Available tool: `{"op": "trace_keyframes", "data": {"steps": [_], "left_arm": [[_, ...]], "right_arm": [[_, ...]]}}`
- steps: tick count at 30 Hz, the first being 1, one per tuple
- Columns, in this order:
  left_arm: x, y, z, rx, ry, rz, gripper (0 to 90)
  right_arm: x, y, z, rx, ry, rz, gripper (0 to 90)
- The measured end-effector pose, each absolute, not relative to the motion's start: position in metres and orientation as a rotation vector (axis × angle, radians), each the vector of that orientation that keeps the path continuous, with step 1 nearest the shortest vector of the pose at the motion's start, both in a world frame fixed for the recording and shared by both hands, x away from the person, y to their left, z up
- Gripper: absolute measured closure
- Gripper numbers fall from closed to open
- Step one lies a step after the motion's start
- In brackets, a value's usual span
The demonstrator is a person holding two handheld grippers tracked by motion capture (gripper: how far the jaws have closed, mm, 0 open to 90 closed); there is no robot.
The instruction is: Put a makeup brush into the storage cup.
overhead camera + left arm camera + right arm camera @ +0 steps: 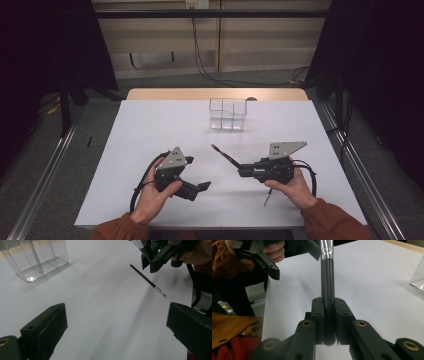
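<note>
My right gripper (241, 170) (328, 305) is shut on a black brush handle (224, 155) (327, 287) with a silver ferrule, which points up and left over the white table (150, 130). A thin black brush (267, 198) (147, 280) lies flat on the table beside the right hand. My left gripper (196, 173) (117, 325) hovers low at the front left, open wide with nothing between its jaws. It faces the right gripper (160, 255).
A clear compartmented plastic holder (227, 114) (37, 260) stands at the back middle of the table, with nothing visible inside it. Cables trail from both grippers. The left hand and its gripper (262, 255) sit across from the right one. Floor rails run along both sides of the table.
</note>
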State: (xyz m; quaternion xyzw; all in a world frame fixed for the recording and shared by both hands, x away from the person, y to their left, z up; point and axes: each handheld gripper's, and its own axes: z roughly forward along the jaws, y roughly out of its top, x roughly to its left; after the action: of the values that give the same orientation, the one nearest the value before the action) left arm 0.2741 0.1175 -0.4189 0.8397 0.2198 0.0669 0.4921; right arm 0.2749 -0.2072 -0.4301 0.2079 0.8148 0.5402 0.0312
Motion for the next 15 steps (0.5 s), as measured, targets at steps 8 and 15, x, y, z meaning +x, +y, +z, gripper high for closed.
{"op": "trace_keyframes", "data": {"steps": [8,15], "left_arm": [[0.276,0.103,-0.421,1.904,0.524,0.105,2.7],[0.275,0.089,-0.420,1.901,0.501,0.132,3.4]], "right_arm": [[0.275,-0.208,-0.430,0.663,2.480,1.678,79.6],[0.274,-0.209,-0.428,0.657,2.469,1.680,79.6]]}}
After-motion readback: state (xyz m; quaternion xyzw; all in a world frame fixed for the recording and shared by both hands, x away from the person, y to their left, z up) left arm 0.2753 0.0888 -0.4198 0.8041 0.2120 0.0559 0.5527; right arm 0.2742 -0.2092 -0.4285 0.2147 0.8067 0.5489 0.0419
